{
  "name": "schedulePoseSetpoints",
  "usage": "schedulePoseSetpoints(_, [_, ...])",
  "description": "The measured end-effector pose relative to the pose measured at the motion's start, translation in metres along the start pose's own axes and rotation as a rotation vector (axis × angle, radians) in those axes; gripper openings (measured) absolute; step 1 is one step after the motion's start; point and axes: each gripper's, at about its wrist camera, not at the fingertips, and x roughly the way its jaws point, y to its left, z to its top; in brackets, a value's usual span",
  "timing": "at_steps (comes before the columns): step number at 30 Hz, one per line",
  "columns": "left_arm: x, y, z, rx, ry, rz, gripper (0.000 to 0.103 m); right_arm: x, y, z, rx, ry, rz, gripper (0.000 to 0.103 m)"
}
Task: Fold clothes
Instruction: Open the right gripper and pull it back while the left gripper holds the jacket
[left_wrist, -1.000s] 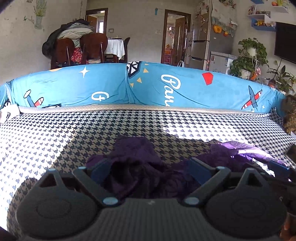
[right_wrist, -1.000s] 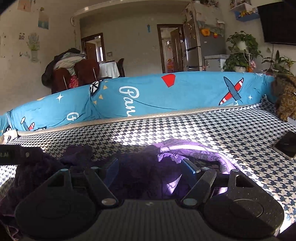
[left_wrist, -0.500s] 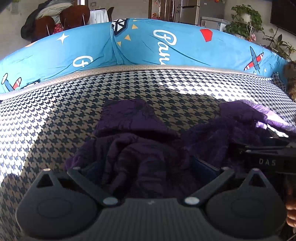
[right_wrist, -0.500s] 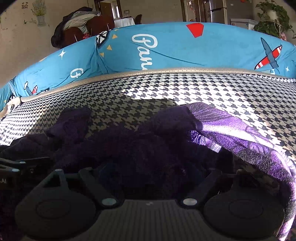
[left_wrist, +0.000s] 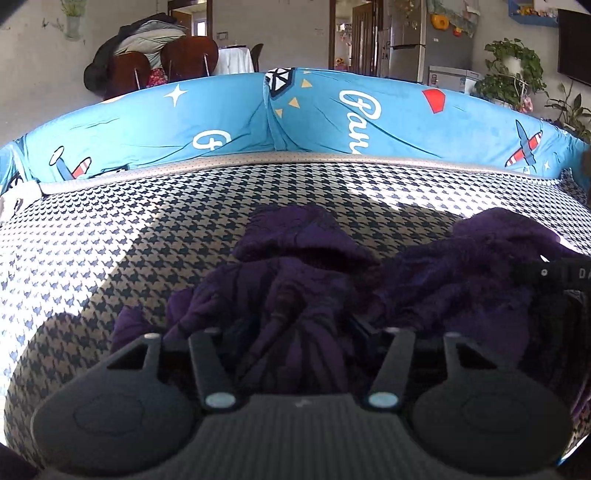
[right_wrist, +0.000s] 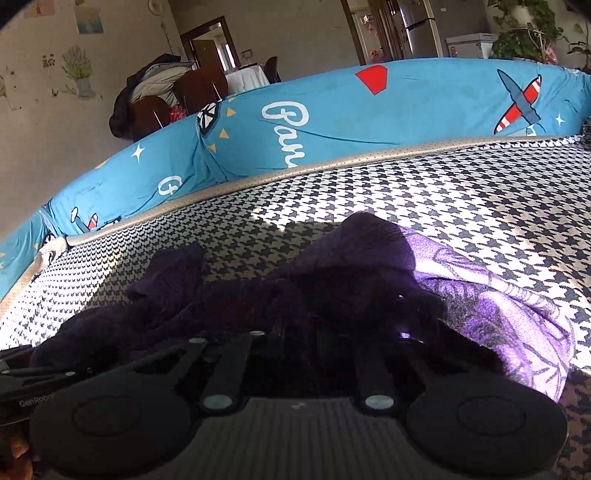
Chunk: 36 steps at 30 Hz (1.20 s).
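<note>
On the houndstooth sofa seat (left_wrist: 110, 266), below the smooth blue cushions (left_wrist: 388, 122), lies a crumpled purple garment (left_wrist: 295, 280), soft, fuzzy, deeply creased. Both jaws have just been closing. Left gripper (left_wrist: 301, 332) pinches a fold; right gripper (right_wrist: 299, 339) clenched into cloth. Risk: bunched layers caught together, so the spread comes out twisted.

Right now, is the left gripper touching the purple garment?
Touching. In the left wrist view the left gripper, whose jaws have just been closing, has bunched folds of the purple garment pinched between its fingers.
</note>
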Motion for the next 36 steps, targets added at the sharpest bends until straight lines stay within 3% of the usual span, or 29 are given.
schedulePoseSetpoints(5, [-0.015,0.002,-0.011,-0.007,-0.001,0.048,0.052,-0.016,-0.018,0.005,0.1,-0.075,-0.07,0.009])
schedulePoseSetpoints(11, [-0.027,0.005,-0.019,-0.014,0.009,0.046,0.053,-0.031,-0.052,0.011,0.244,-0.16,-0.348,0.009])
schedulePoseSetpoints(14, [-0.028,0.005,-0.02,-0.014,0.01,0.046,0.054,-0.046,-0.055,0.015,0.242,-0.231,-0.431,0.009])
schedulePoseSetpoints(17, [-0.029,0.004,-0.021,-0.013,0.008,0.046,0.054,-0.062,-0.063,0.016,0.286,-0.323,-0.6,0.012])
schedulePoseSetpoints(18, [-0.029,0.003,-0.021,-0.013,0.008,0.045,0.054,-0.066,-0.071,0.016,0.329,-0.32,-0.606,0.014])
schedulePoseSetpoints(21, [-0.032,0.001,-0.02,-0.007,0.0,0.043,0.055,-0.066,-0.085,0.017,0.404,-0.263,-0.518,0.014])
schedulePoseSetpoints(29, [-0.053,0.0,0.002,-0.051,-0.064,-0.002,0.072,-0.059,-0.051,0.017,0.249,-0.27,-0.413,0.015])
schedulePoseSetpoints(32, [-0.056,-0.002,0.016,-0.062,-0.088,-0.039,0.082,-0.056,-0.038,0.017,0.189,-0.26,-0.334,0.015])
schedulePoseSetpoints(36, [-0.039,-0.015,0.032,-0.041,-0.045,-0.132,0.084,-0.042,-0.02,0.015,0.107,-0.187,-0.203,0.016])
